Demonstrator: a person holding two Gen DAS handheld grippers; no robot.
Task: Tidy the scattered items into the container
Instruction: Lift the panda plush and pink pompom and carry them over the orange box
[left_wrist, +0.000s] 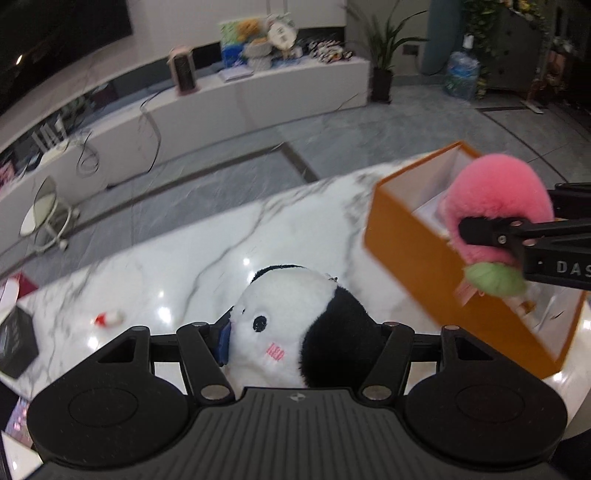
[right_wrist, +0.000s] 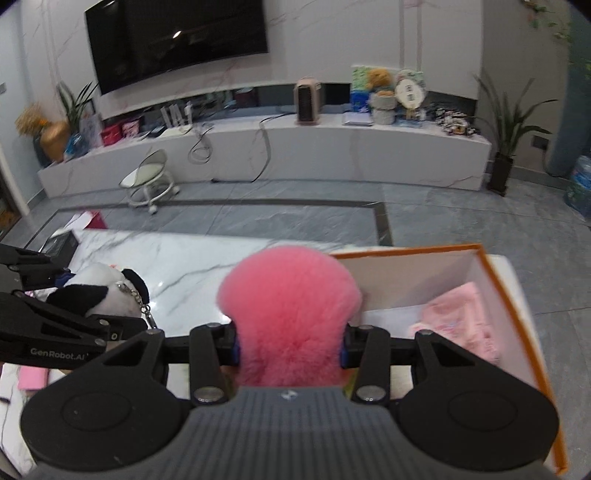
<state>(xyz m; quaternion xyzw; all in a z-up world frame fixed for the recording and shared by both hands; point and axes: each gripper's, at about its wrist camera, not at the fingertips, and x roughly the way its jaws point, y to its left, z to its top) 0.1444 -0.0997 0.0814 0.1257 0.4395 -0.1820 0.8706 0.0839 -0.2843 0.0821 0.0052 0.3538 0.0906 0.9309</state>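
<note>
My left gripper (left_wrist: 301, 343) is shut on a black-and-white panda plush (left_wrist: 295, 317), held above the white marble table (left_wrist: 207, 236). The same panda plush (right_wrist: 103, 291) and left gripper (right_wrist: 99, 325) show at the left of the right wrist view. My right gripper (right_wrist: 290, 343) is shut on a fluffy pink peach plush (right_wrist: 288, 295) with a green leaf (left_wrist: 493, 278). In the left wrist view the peach plush (left_wrist: 495, 199) hangs over the open orange box (left_wrist: 410, 243), gripped by the right gripper (left_wrist: 476, 229). The orange box (right_wrist: 517, 295) holds a pink cloth item (right_wrist: 461, 317).
A small red-and-white item (left_wrist: 109, 318) and a black box (left_wrist: 16, 339) lie on the table's left part. A pink flat item (right_wrist: 33, 378) lies at the near left edge. Beyond the table are grey floor, a round stool (right_wrist: 149, 179) and a long white TV bench (right_wrist: 295, 147).
</note>
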